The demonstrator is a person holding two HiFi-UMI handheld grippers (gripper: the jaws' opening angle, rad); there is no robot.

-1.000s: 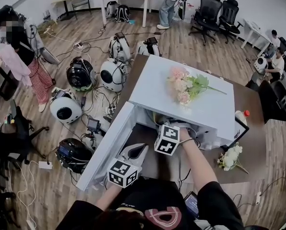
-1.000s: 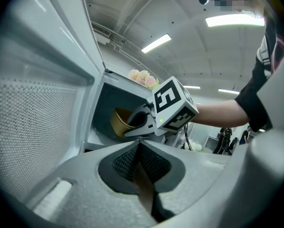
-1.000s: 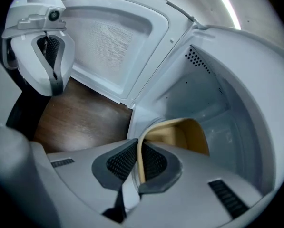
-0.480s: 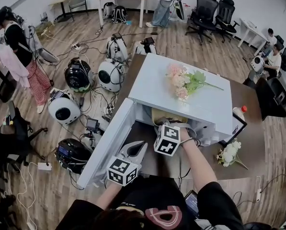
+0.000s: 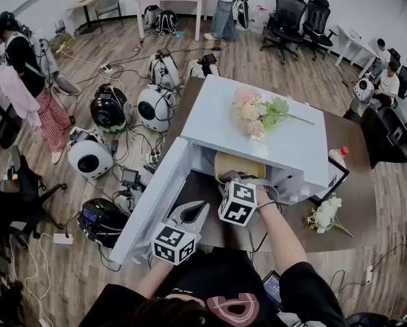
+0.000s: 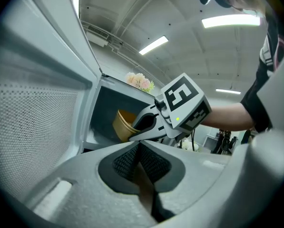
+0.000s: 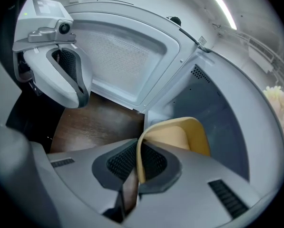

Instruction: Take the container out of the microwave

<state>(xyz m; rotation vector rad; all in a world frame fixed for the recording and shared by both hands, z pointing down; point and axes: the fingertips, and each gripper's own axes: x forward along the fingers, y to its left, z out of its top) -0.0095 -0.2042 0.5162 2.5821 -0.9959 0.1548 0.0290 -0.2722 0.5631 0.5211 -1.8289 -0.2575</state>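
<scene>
Bright, even light from ceiling strips [image 6: 232, 20]; edges bend fisheye-round.

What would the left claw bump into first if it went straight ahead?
The left claw would probably meet the right claw first: it crosses just ahead, clamped on the rim of the yellow container at the mouth of the microwave. Depth is unclear, though.

We see only part of the container [image 5: 238, 165] under the microwave [image 5: 217, 125] top, its base hidden from us behind the right gripper [image 7: 137, 170], bottle [image 5: 336, 157] print too small.
</scene>
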